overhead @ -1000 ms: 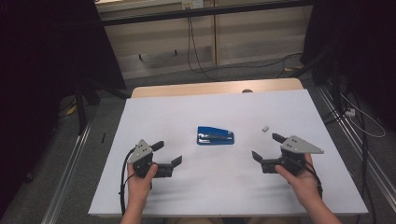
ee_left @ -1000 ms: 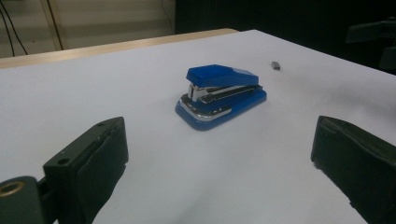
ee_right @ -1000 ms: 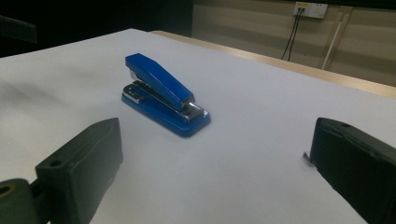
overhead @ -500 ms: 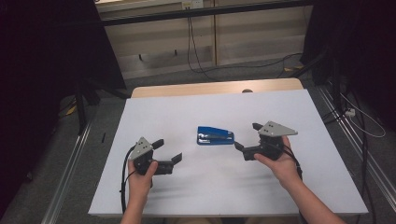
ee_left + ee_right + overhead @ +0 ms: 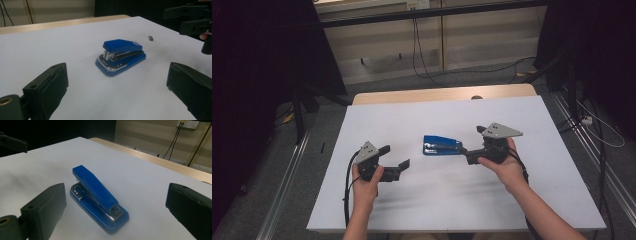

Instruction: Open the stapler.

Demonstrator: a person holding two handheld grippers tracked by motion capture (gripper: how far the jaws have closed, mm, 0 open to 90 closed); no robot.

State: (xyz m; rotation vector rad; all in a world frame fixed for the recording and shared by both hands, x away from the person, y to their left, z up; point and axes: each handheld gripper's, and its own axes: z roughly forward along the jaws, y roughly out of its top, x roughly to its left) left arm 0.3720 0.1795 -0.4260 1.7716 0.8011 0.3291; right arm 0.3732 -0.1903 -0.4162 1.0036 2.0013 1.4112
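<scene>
Blue stapler (image 5: 441, 145) lies flat on the white surface (image 5: 422, 200), between the two grippers, long axis running from one gripper toward the other. Glossy blue plastic top and base, wedge shaped, chrome metal magazine in between. In the right gripper view its mouth end faces the jaws, hinge end away. Right gripper (image 5: 466, 150): jaws wide apart, holding nothing, stapler's near end just in front of the gap between them, not touching. Left gripper (image 5: 393, 157): jaws wide apart, empty, stapler well ahead of them. Small grey bit (image 5: 150, 38) lies beyond the stapler.
</scene>
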